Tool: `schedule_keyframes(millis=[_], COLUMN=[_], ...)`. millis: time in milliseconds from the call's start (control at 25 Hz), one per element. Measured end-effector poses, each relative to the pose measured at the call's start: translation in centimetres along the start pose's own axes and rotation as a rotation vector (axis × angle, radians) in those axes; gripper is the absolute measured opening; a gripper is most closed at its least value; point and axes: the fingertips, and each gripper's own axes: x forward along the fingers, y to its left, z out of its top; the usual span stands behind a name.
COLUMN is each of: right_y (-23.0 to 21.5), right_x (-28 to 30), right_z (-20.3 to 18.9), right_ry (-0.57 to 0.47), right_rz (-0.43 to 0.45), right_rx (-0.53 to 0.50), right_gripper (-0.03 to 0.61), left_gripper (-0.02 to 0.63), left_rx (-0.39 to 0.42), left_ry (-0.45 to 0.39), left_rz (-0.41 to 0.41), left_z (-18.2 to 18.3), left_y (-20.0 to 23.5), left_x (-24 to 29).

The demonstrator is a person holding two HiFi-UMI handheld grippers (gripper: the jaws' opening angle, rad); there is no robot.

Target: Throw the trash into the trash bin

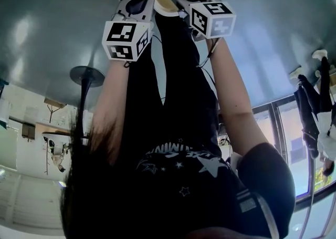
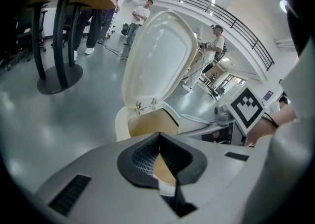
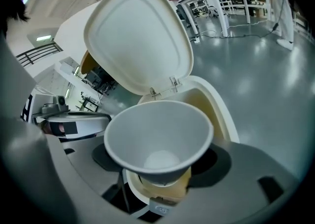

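Drop step in hand: the paper cup (image 3: 160,139) is grasped by the right gripper (image 3: 158,171), near the open trash bin (image 3: 220,107), lid raised. The left gripper (image 2: 158,143) is clenched, empty. Next, the cup is to be released over the opening.

Left gripper (image 2: 158,139) closed, right gripper (image 3: 161,166) clamping cup (image 3: 158,132), both angled down

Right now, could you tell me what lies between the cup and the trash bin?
Nothing: in the right gripper view, only air separates cup and open bin.
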Motion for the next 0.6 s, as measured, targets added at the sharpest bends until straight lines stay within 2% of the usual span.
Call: schedule_keyframes(millis=[160, 320, 480, 600], right_y=[0.04, -0.43, -0.41, -0.62], right_x=[0.28, 0.65, 0.67, 0.18], right_z=[-0.48, -0.75, -0.92, -0.82], right_ry=[0.022, -0.006, 0.010, 0.028], right_rz=[-0.004, -0.025, -0.040, -0.043], right_rx=[0.002, 0.004, 0.020, 0.034], right_gripper=[0.333, 0.334, 0.384, 0.387], left_gripper=[0.012, 0.012, 0.012, 0.012], left_rx=[-0.011, -0.008, -0.009, -0.006], left_ry=[0.012, 0.019, 0.014, 0.009], left_rz=[0.004, -0.004, -0.010, -0.011], left_z=[-0.15, -0.42, -0.18, 0.27], left_y=[0.07, -0.09, -0.03, -0.36], left_x=[-0.09, -0.11, -0.27, -0.10])
